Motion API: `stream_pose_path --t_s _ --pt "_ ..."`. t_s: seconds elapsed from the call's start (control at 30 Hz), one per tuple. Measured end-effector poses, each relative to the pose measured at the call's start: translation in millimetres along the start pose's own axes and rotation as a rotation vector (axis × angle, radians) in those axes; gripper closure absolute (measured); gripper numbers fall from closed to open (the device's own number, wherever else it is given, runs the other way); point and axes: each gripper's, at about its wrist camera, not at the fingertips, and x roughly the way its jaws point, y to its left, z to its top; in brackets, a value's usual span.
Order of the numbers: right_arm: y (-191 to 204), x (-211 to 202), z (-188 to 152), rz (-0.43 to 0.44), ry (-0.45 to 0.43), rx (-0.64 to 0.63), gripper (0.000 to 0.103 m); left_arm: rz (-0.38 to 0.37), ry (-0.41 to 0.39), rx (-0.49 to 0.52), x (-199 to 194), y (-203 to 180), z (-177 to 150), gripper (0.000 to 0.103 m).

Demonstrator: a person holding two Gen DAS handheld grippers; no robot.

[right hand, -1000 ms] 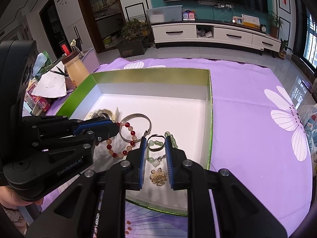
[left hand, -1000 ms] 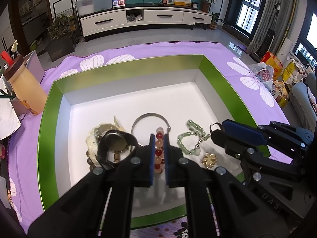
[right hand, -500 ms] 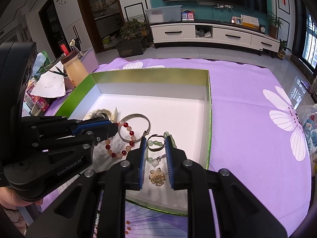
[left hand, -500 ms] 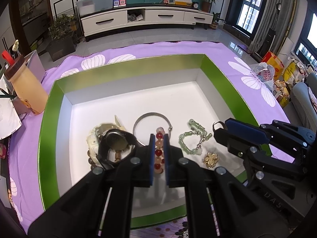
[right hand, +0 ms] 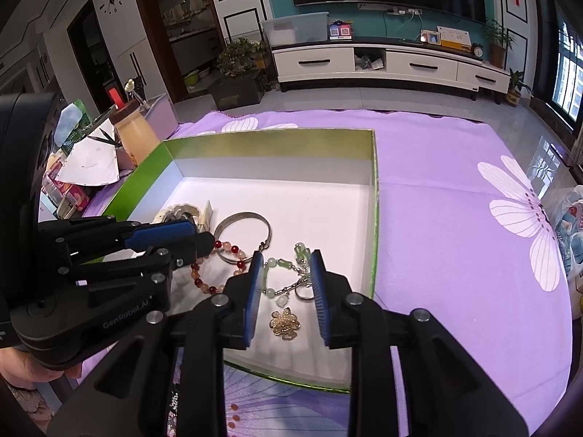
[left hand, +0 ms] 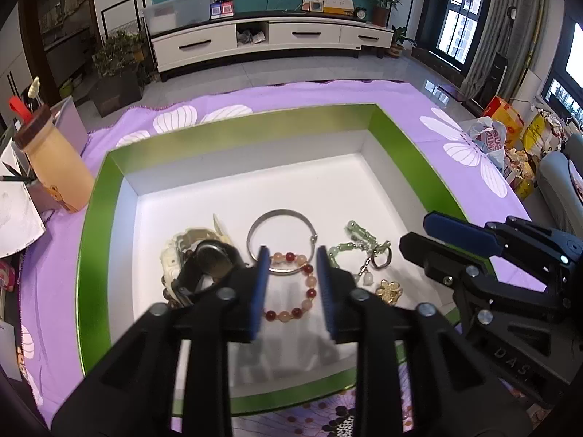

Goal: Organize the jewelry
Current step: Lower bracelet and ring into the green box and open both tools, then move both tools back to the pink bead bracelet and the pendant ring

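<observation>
Between opening left gripper (left hand: 291, 258) jaws: beaded bracelet (left hand: 291, 287), unpinched, on tray (left hand: 94, 255).

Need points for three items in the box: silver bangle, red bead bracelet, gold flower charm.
silver bangle (left hand: 280, 212), left wrist view, far arc of the ring.
red bead bracelet (left hand: 290, 256), left wrist view, a dark red bead on the far side.
gold flower charm (right hand: 285, 323), right wrist view, centre of the flower.

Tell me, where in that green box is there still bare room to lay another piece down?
The far half of the green box is bare white floor up to its back wall, as is the strip right of the silver bangle. The near edge is crowded: watch, red bead bracelet, jade bracelet, gold brooch.
</observation>
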Motion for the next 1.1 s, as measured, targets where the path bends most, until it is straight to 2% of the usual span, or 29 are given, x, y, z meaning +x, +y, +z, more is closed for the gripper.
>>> stream_pose_path --t_s 0.07,0.1,0.2,0.27,0.33,0.43,0.6,0.77,0.97,1.1 --pt "-1 -4 0 0.000 -0.010 0.006 0.073 0.005 -0.009 0.005 -3 -2 0 0.067" --pt "-3 -7 0 0.000 -0.017 0.010 0.071 0.005 -0.015 0.008 -5 -3 1 0.060" --pt "-6 -17 -1 -0.003 -0.042 0.025 0.063 0.007 -0.029 0.014 -11 -6 1 0.047" --pt "-8 -26 -3 -0.006 -0.058 0.033 0.062 0.011 -0.040 0.017 -16 -8 1 0.038" --pt "-11 -36 -4 -0.010 -0.074 0.042 0.057 0.011 -0.050 0.014 -22 -9 1 0.025" --pt "-14 -52 -8 -0.011 -0.103 0.054 0.048 0.009 -0.069 0.006 -34 -8 -2 0.017" --pt "-19 -76 -15 -0.017 -0.127 0.060 0.048 0.021 -0.083 -0.020 -51 -5 -9 0.008" --pt "-17 -91 -29 -0.018 -0.117 0.048 0.048 0.015 -0.080 -0.050 -69 0 -24 0.006" --pt "-11 -91 -55 -0.015 -0.054 0.036 0.048 0.004 -0.050 -0.055 -83 1 -50 0.006" --pt "0 -81 -82 -0.003 0.023 0.008 0.048 -0.005 -0.016 -0.062 -84 3 -74 0.006"
